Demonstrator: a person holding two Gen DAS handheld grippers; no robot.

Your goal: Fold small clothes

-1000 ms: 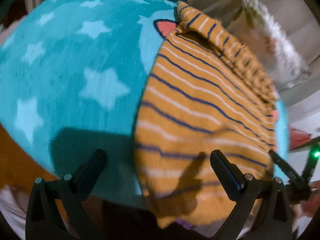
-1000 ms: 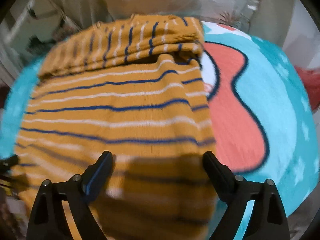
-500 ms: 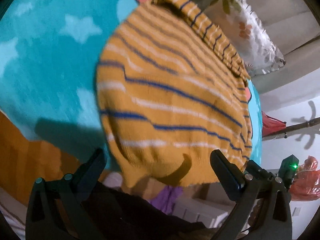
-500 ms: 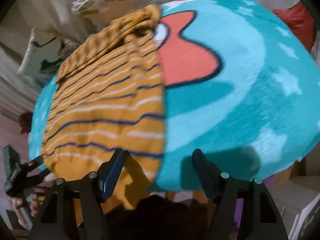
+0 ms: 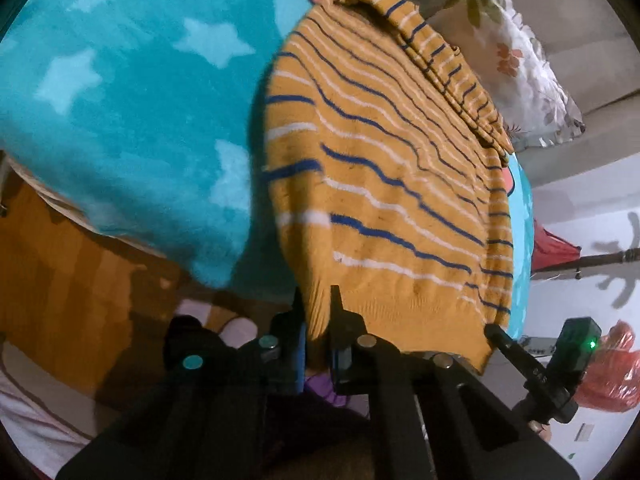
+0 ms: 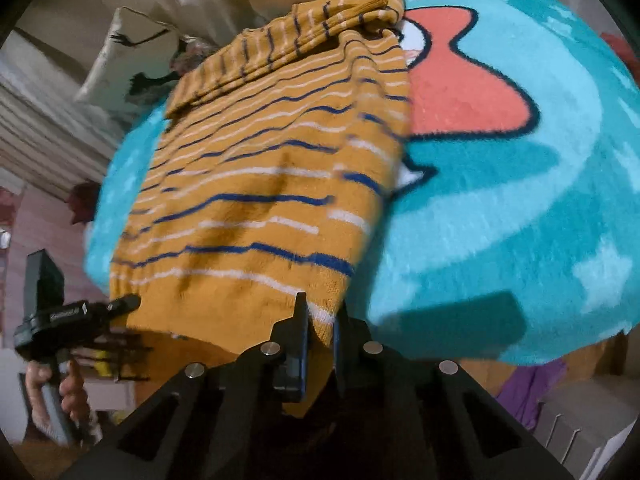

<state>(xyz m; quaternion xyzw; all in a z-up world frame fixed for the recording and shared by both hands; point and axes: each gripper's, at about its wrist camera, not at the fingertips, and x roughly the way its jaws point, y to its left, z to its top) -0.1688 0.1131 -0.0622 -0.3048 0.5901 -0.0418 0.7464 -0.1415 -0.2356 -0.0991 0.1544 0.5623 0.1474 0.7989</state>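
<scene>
A mustard-yellow knitted garment with blue and white stripes lies on a teal star-patterned blanket. Its far part is folded over. My left gripper is shut on the garment's near hem at its left corner. My right gripper is shut on the hem at the right corner of the same garment. Each gripper shows in the other's view, at the opposite hem corner: the right one and the left one. The near hem hangs past the blanket's edge.
Floral pillows lie beyond the garment at the bed's far side. An orange-brown bed side drops below the blanket edge. A red bag and a white drawer unit stand on the floor.
Both grippers were open over the garment a second ago. They dropped to the near hem and shut on its two corners.
</scene>
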